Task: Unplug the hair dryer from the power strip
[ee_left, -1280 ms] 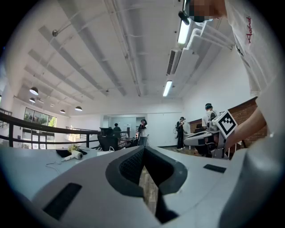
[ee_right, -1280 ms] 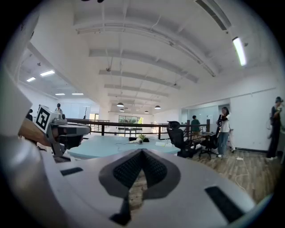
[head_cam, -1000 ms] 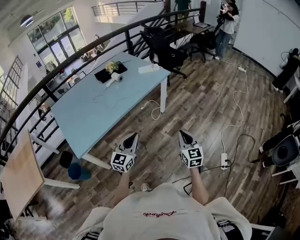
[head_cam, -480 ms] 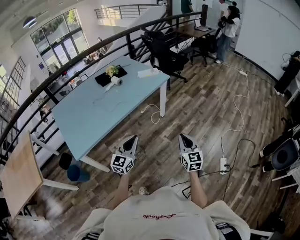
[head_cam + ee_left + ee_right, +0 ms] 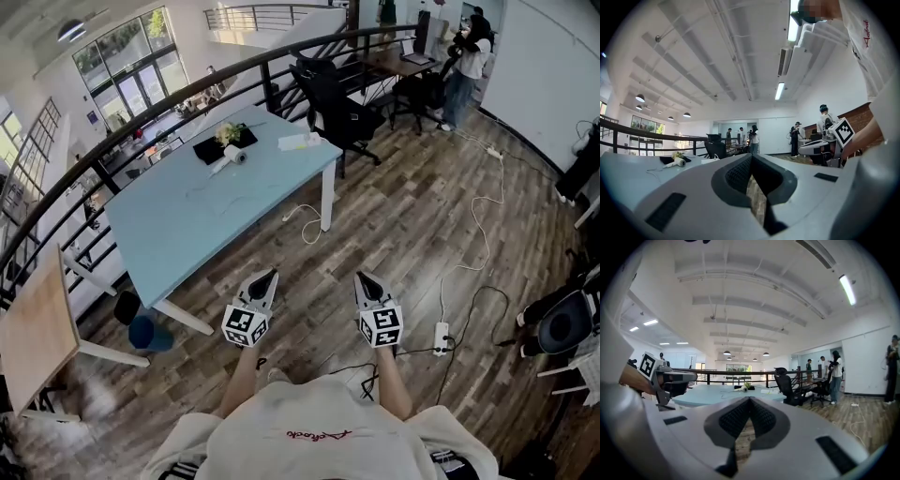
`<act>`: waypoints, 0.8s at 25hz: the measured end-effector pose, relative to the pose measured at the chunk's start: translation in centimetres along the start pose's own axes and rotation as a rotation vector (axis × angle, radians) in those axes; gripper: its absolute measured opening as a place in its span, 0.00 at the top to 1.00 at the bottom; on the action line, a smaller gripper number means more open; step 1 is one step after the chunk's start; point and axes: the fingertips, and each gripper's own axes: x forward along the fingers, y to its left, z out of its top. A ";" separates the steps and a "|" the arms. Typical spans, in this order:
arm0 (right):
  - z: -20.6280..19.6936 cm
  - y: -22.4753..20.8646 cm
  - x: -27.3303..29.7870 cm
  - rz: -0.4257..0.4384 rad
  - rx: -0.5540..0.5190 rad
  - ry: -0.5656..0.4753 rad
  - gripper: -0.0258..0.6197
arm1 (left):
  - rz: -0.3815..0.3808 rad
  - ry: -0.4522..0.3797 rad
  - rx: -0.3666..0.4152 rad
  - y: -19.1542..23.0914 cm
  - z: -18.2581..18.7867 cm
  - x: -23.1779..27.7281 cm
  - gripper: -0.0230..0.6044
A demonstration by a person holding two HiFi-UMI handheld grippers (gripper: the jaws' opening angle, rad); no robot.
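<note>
The white hair dryer (image 5: 228, 157) lies on the far part of the light blue table (image 5: 187, 225), next to a black mat with flowers; its thin cord trails across the tabletop. It also shows small in the left gripper view as the hair dryer (image 5: 676, 162) and in the right gripper view as the hair dryer (image 5: 739, 389). A white power strip (image 5: 439, 338) lies on the wood floor at the right with cables. My left gripper (image 5: 270, 275) (image 5: 751, 159) and right gripper (image 5: 361, 277) (image 5: 750, 401) are held side by side in the air in front of me, short of the table, both shut and empty.
A black railing (image 5: 141, 122) runs behind the table. Black office chairs (image 5: 342, 117) stand past its far end. A white cable (image 5: 305, 223) hangs by the table leg. People stand at the back right. A wooden board (image 5: 37, 337) and a blue stool (image 5: 150, 333) are at the left.
The whole view has shifted a little as I and both grippers move across the floor toward the table. Both grippers stay shut, side by side.
</note>
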 end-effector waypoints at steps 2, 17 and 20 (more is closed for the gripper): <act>-0.3 -0.3 -0.1 0.010 0.003 0.000 0.93 | -0.002 0.004 0.005 -0.6 -0.1 0.3 0.95; -1.3 -2.6 1.5 0.018 0.011 0.003 0.93 | -0.006 0.021 0.000 -1.1 -1.2 3.7 0.95; -1.6 -3.1 2.7 0.016 0.010 0.008 0.93 | -0.011 0.020 -0.009 -0.3 -1.8 4.9 0.95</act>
